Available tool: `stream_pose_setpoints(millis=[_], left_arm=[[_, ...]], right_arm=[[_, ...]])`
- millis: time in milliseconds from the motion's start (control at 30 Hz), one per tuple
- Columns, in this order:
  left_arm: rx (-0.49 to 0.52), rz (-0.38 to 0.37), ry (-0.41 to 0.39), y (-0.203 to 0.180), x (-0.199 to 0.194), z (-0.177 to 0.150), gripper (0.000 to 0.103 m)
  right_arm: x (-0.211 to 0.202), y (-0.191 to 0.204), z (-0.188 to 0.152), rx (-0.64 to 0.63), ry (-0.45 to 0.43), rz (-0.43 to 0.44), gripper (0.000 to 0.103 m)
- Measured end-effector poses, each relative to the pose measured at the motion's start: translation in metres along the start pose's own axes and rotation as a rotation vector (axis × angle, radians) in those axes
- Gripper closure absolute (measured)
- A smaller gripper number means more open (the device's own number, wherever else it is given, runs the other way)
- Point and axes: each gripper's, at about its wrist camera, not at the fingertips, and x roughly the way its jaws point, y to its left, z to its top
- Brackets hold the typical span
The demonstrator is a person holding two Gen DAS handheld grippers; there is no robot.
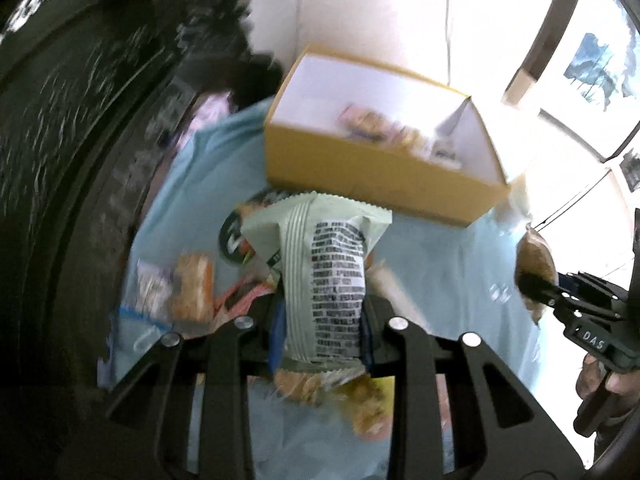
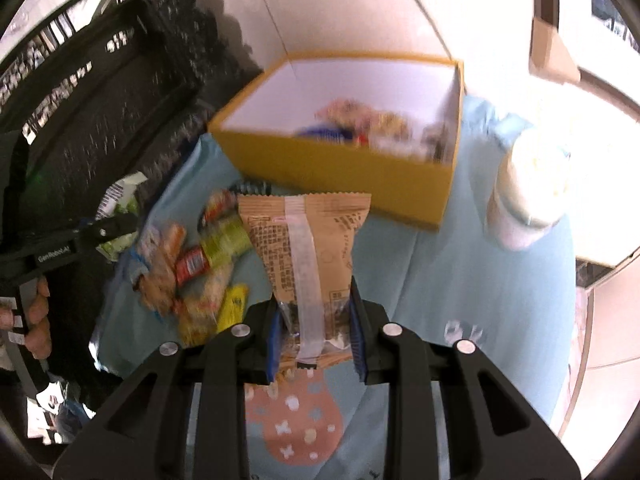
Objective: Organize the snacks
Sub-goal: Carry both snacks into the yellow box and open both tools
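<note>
From the left wrist view, the left gripper [image 1: 320, 320] has its jaws closed on one pale green packet [image 1: 320, 276], held up off the blue-clothed worktop [image 1: 436, 264] just short of the single yellow box [image 1: 380, 176], which stands open with a few blurred snacks already in it. To my eye the step in hand is carrying a picked snack to the box; the next move calls for bringing the packet forward over the near wall before letting go. Loose snacks lie below and to the left, too smeared to count. From the right wrist view, the right gripper [image 2: 316, 336] likewise has its jaws clamped on one brown packet [image 2: 308, 248], also short of the box's near wall. The pile of loose snacks [image 2: 200, 272] sits on the cloth to its left, perhaps five or six, though blur defeats a firm count. One white lidded jar [image 2: 528, 188] stands to the right of the box.
</note>
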Motion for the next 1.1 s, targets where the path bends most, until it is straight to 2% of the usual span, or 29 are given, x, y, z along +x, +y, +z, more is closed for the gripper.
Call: stream_pose_setpoints(millis=[167, 300, 400, 567, 633, 667, 700, 733, 767, 800, 900, 1100], left_arm=[[0.04, -0.049, -0.07, -0.026, -0.004, 0.051, 0.074], [0.077, -0.047, -0.111, -0.049, 0.01, 0.095, 0.074], [0.094, -0.036, -0.107, -0.064, 0.033, 0.128, 0.074], [0.107, -0.035, -0.096, -0.077, 0.065, 0.158, 0.074], [0.101, -0.037, -0.087, -0.079, 0.078, 0.163, 0.071], [0.093, -0.034, -0.081, -0.08, 0.086, 0.164, 0.062], [0.086, -0.021, -0.084, -0.08, 0.091, 0.164, 0.033], [0.077, 0.017, -0.097, -0.079, 0.094, 0.163, 0.02], [0.068, 0.057, -0.129, -0.078, 0.093, 0.16, 0.013], [0.066, 0.058, -0.152, -0.076, 0.09, 0.155, 0.013], [0.071, 0.039, -0.114, -0.073, 0.091, 0.147, 0.013], [0.074, 0.057, -0.096, -0.059, 0.077, 0.108, 0.013]], right_arm=[[-0.013, -0.01, 0.044, 0.033, -0.095, 0.01, 0.075], [-0.006, -0.021, 0.08, 0.061, -0.145, -0.008, 0.075], [0.007, -0.027, 0.103, 0.08, -0.153, -0.028, 0.075], [0.039, -0.04, 0.131, 0.121, -0.136, -0.068, 0.074], [0.051, -0.045, 0.138, 0.146, -0.137, -0.083, 0.073], [0.055, -0.048, 0.139, 0.163, -0.136, -0.09, 0.071], [0.06, -0.052, 0.14, 0.187, -0.136, -0.095, 0.064], [0.062, -0.054, 0.14, 0.203, -0.14, -0.104, 0.056], [0.061, -0.056, 0.139, 0.219, -0.159, -0.124, 0.055], [0.059, -0.057, 0.137, 0.213, -0.167, -0.126, 0.053], [0.054, -0.052, 0.128, 0.152, -0.167, -0.158, 0.053], [0.047, -0.034, 0.084, 0.049, -0.118, -0.131, 0.053]])
